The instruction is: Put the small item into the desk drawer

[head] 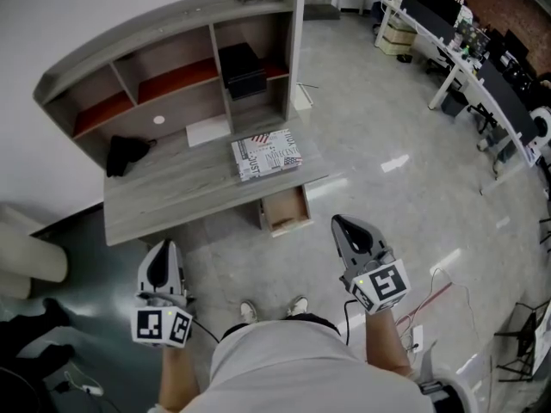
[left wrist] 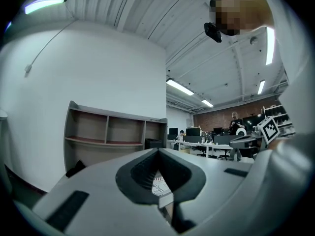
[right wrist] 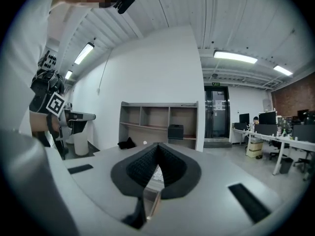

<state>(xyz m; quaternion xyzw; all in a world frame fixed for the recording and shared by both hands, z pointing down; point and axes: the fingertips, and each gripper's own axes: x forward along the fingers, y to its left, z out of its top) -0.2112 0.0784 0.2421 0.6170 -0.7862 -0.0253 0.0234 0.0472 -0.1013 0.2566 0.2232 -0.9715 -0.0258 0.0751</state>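
Grey wood-grain worktop (head: pixel 172 188) stands ahead of the person, with a shelf unit (head: pixel 172 24) on its back edge and the drawer (head: pixel 287 211) pulled out under its front right corner. The drawer's pale inside looks bare, so the receiving place appears ready before anything has been picked up.

Both claws hang low beside the person's body, well apart from the desk. The left claw (head: pixel 158 261) is clenched, its ribbed pads meeting at the tips with nothing between them. The right claw (head: pixel 346 229) is pressed together the same way and is just as empty. I read this as a carrying posture for walking up, not a reach.

Which thing is the small item is not certain. The likeliest is a small white disc (head: pixel 158 120) lying on the worktop near the back, under the lowest shelf (it is too small to make out further). It lies between a black bundle (head: pixel 126 153) and a white sheet (head: pixel 208 131). A printed box (head: pixel 267 155) sits at the front, just above the drawer, and seems too big to be meant.

Nothing has been grasped yet, so the task is at its start.
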